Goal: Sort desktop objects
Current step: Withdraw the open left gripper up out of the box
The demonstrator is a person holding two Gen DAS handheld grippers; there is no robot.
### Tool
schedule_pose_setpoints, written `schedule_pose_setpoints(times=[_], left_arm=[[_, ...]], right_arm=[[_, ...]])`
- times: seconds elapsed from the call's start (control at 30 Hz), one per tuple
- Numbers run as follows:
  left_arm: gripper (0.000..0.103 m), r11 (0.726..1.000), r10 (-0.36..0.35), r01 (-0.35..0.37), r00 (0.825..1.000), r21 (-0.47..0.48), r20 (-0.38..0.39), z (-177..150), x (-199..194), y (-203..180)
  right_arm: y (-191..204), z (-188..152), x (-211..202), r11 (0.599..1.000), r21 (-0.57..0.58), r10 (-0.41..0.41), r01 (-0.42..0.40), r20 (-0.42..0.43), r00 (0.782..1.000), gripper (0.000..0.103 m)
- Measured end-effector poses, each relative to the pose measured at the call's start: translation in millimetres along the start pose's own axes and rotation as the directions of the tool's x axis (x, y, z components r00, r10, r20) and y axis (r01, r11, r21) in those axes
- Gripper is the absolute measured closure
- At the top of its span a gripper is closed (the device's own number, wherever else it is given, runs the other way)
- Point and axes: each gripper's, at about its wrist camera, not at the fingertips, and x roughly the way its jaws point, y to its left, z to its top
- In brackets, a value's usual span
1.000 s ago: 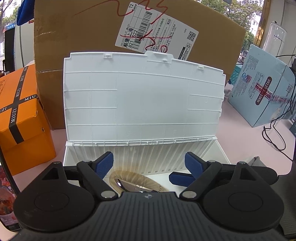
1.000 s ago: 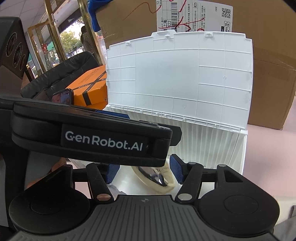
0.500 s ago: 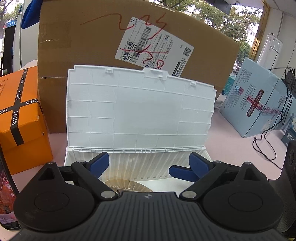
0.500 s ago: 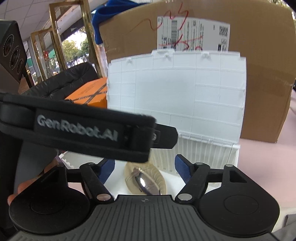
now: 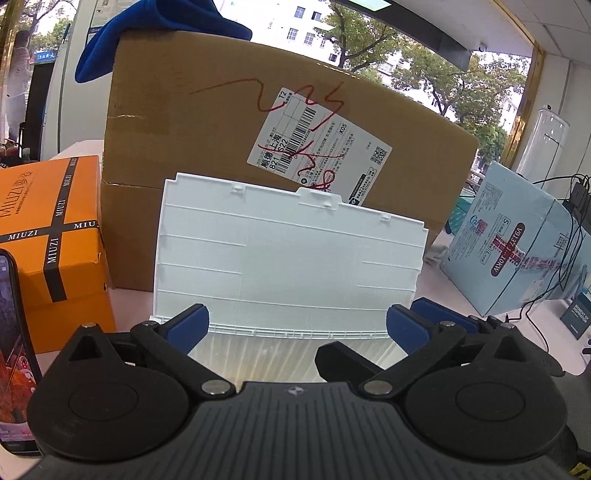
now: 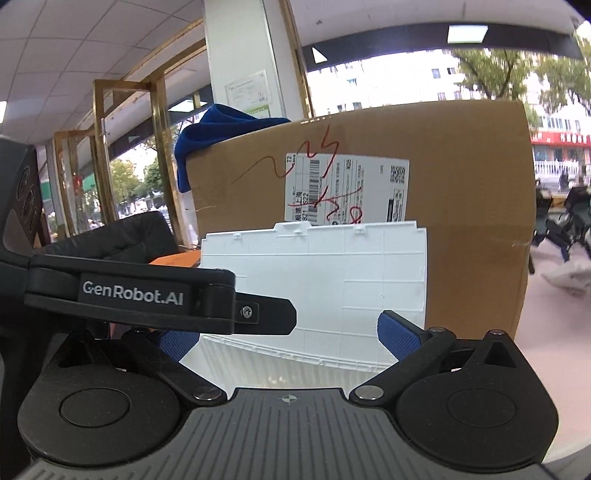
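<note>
Left gripper point(image 5: 297, 326): the blue-padded fingers are seen spread wide, with nothing between them, held in front of the white storage box point(image 5: 295, 354).
Right gripper point(image 6: 288, 336): likewise spread and carrying nothing; the left tool's black body point(image 6: 129, 295) is seen crossing its view on the left.
White storage box: its ribbed back wall alone is shown; the lid point(image 5: 290, 258) is stood up open, leaning toward the cardboard carton point(image 5: 229, 147) behind it.
Task's things: whatever lies inside the box is hidden below both gripper bodies, so its contents cannot be told.
Surroundings: an orange gift box point(image 5: 48, 240) and a phone point(image 5: 13, 350) are placed to the left, a pale blue box point(image 5: 517, 251) and cables point(image 5: 569, 236) to the right, a blue cloth point(image 5: 147, 33) on the carton.
Risk: the two tools are held close, so a knock between them is judged possible; the propped lid could be tipped shut if it were brushed; the cables could be snagged by a wide sweep.
Count: two grippers, one storage box, one lid, one carton, one orange box, one blue box, one phone, one cloth.
</note>
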Motion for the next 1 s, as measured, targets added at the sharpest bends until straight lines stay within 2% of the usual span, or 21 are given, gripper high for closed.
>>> schedule_pose_setpoints(times=[0.2,0.37,0.5,0.67,0.83,0.93,1.0], left_arm=[[0.000,1.000,-0.009,0.009,0.995,-0.005,0.096,-8,-5,-3],[0.000,0.999,0.049,-0.046,0.980,-0.017,0.195,-14,-10,-7],[0.000,0.994,0.106,-0.093,0.956,-0.060,0.273,-22,-15,-7],[0.000,0.990,0.140,-0.130,0.928,-0.054,0.344,-34,-19,-15],[0.000,0.996,0.062,-0.082,0.929,0.037,0.364,-49,-23,-36],[0.000,0.980,0.051,-0.124,0.912,0.154,0.407,-64,-27,-59],[0.000,0.964,0.041,-0.151,0.900,0.221,0.434,-75,-30,-72]], right_arm=[[1,1,-4,0.999,-0.015,-0.037,0.038,0.035,0.999,0.000],[8,-7,-6,0.994,-0.033,-0.103,0.108,0.124,0.987,0.000],[17,-16,-10,0.981,-0.056,-0.171,0.187,0.210,0.963,0.000],[24,-27,-16,0.953,-0.059,-0.268,0.298,0.301,0.915,0.000],[20,-34,-25,0.919,-0.020,-0.370,0.393,0.300,0.879,0.000],[12,-38,-30,0.907,0.009,-0.408,0.421,0.268,0.873,0.000],[4,-42,-37,0.909,0.032,-0.411,0.416,0.241,0.879,0.000]])
